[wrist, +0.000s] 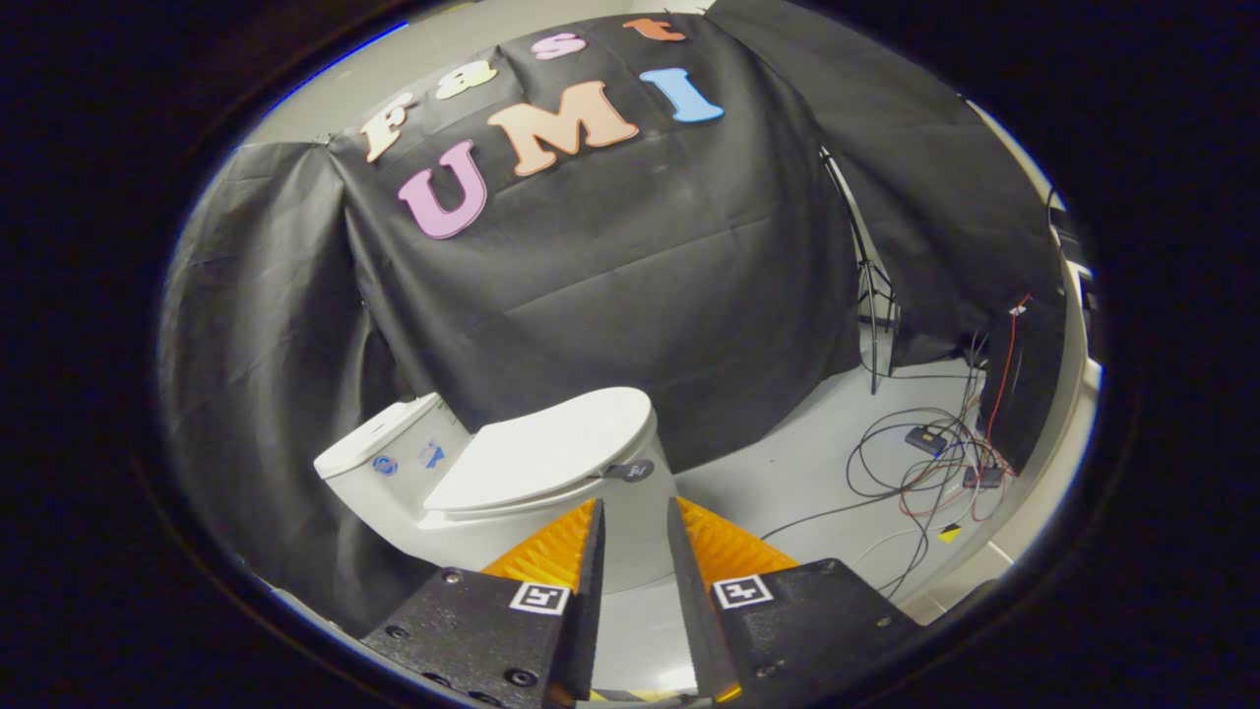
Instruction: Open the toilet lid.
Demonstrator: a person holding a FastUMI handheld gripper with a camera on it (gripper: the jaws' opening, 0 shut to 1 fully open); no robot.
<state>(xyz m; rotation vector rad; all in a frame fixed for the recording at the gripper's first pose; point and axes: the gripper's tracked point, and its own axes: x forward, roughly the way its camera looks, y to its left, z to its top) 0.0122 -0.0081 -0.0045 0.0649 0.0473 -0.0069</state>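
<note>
Ahead, toilet [512,473] lid [551,448] down, grey floor [787,483], tangled cables [925,463], fingers [591,551] parted, empty.

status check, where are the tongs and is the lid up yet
Tongs open, empty, short of the toilet. Lid still down on the seat, small dark tab at its front edge just beyond the tips. Cables on floor off to the side, not in the path.

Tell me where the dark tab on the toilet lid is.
In the gripper view, the tab sticks out from the closed lid's front edge, just beyond the open hand-held gripper, on the side away from the tank.
</note>
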